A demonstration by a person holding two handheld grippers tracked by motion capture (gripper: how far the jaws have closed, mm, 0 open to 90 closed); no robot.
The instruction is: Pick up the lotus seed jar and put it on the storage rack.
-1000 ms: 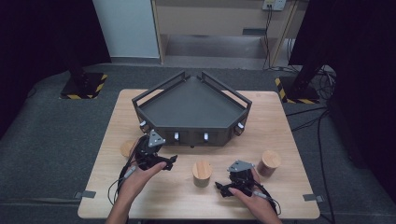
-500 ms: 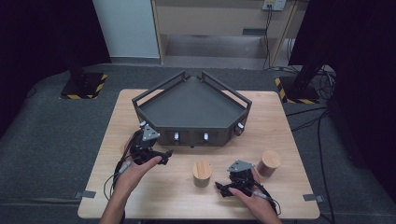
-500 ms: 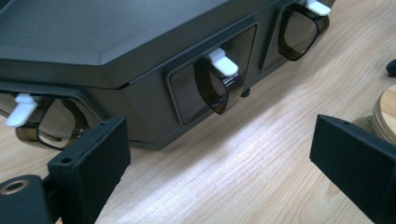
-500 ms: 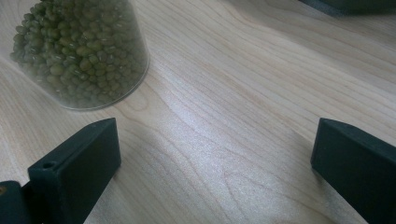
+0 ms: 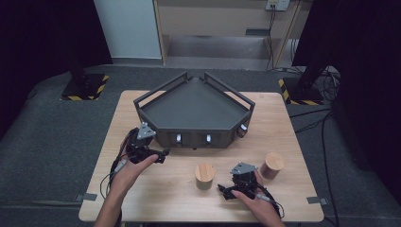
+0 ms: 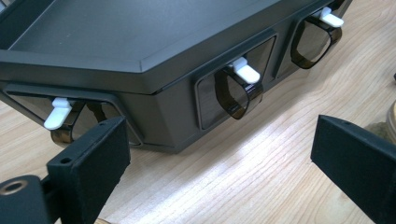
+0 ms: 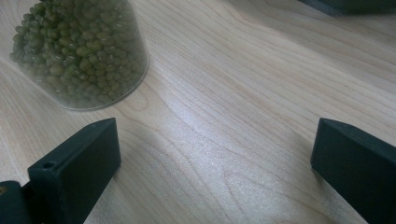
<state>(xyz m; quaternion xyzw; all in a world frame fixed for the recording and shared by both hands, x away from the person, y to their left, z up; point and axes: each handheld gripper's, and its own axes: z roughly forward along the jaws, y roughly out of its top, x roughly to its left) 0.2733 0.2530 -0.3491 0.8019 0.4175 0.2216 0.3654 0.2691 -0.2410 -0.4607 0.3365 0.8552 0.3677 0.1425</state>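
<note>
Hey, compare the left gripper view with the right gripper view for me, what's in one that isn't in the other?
Left gripper view: the dark grey tray, seen at its front wall, with white latches over smoked clear loops.

Right gripper view: a clear jar of green beans standing on the wood, apart from the jaws.

Both: the light wooden table and a pair of black jaws standing wide open with nothing between them, left gripper and right gripper.
</note>
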